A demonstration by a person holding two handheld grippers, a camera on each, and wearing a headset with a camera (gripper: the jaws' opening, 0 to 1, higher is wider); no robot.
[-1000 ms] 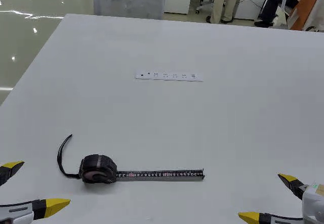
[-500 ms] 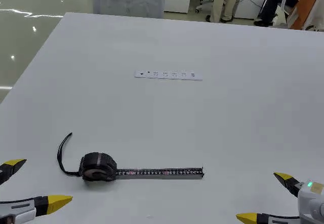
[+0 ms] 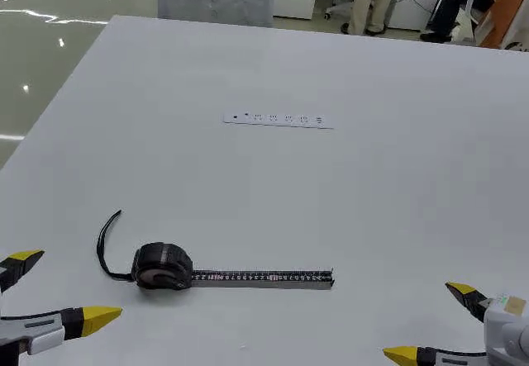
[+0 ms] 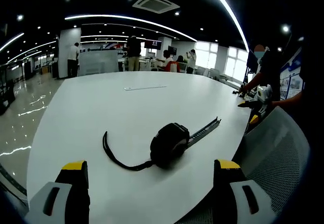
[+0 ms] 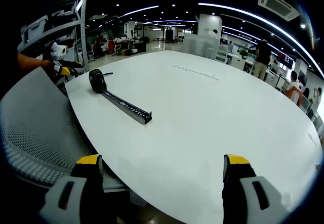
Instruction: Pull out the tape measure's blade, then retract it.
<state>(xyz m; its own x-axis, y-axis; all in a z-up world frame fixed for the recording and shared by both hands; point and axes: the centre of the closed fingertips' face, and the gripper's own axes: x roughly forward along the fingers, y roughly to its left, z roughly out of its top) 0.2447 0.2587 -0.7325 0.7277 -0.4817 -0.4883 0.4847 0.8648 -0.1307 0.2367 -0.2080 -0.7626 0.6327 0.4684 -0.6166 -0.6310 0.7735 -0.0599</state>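
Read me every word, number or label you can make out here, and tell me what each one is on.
Nothing can be quoted; no text is legible.
Tape measure's blade: printed scale marks and numerals, too small to read.
Tape measure's case: no legible label.
White strip farther back: small dark marks, too small to read.

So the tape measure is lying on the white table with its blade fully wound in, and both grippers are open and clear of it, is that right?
Not quite. The blade is pulled out of the tape measure and lies flat on the table, as the head view shows. The rest holds: the left gripper and right gripper are both open and clear of it.
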